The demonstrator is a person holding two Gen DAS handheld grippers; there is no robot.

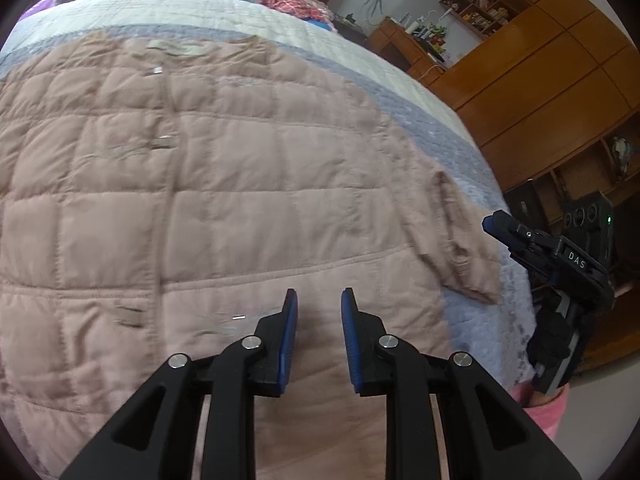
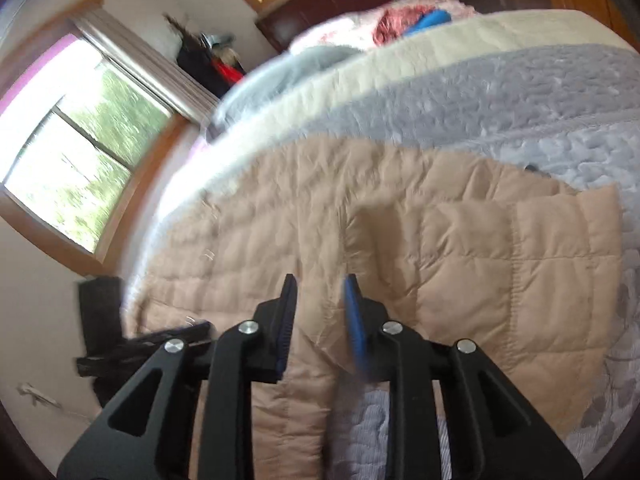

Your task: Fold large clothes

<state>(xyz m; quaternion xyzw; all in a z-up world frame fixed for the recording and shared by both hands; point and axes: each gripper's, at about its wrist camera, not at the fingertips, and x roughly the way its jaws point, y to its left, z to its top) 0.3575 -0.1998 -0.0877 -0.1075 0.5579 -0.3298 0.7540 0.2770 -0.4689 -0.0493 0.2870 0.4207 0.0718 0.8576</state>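
Centrally, a pink quilted jacket (image 1: 224, 184) lies spread flat on a bed covered by a lilac textured bedspread (image 1: 436, 132), with a cream quilt (image 1: 224, 8) folded behind it toward the head of the bed. One sleeve (image 1: 460, 240) extends from the jacket's side onto the bedspread, its cuff resting near the bed's edge. Containers: open wooden shelves (image 1: 480, 6) on the far wall hold small, indistinct items; a wooden wardrobe (image 1: 556, 80) stands beside the bed.

Left gripper (image 1: 319, 300): poised above the jacket's lower panel, blue-padded fingers spread apart with nothing between them; whether the tips touch the fabric cannot be told.

Right gripper (image 2: 320, 286): likewise spread and empty, directed over the jacket (image 2: 420, 240) where a sleeve or fold runs down toward the camera. Seen from the left wrist, the right gripper (image 1: 500, 228) hangs off the bed's side, just beyond the sleeve cuff, held by a gloved hand (image 1: 554, 340) in a pink cuff. A window (image 2: 76, 160) shows at the left of the right wrist view, which is motion-blurred.
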